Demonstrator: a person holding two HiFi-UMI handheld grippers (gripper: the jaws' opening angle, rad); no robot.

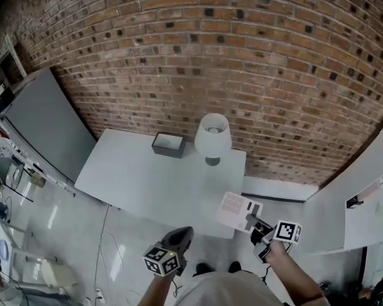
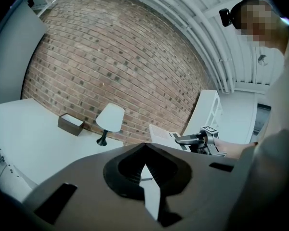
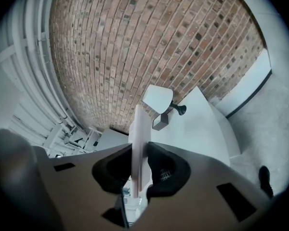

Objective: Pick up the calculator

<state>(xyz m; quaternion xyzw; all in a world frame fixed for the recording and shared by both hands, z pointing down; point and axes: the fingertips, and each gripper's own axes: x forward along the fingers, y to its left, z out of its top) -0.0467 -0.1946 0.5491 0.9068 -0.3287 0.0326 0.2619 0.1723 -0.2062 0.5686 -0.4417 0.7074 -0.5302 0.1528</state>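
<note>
The calculator (image 1: 235, 210) is a flat pale slab with a pinkish face, held in the air off the white table's (image 1: 140, 177) near right corner. My right gripper (image 1: 254, 222) is shut on its near edge. In the right gripper view the calculator (image 3: 139, 138) stands edge-on between the dark pads (image 3: 160, 170). The left gripper view shows the calculator (image 2: 161, 134) with the right gripper (image 2: 192, 139) clamped on it. My left gripper (image 1: 179, 236) hangs below the table's front edge, its jaws together and nothing between them.
A white-shaded lamp (image 1: 212, 136) and a dark open box (image 1: 168, 144) stand at the table's back edge against the brick wall (image 1: 242, 56). A grey panel (image 1: 45, 126) leans at the left. White shelving (image 1: 364, 196) is at the right. Cables lie on the floor (image 1: 108, 254).
</note>
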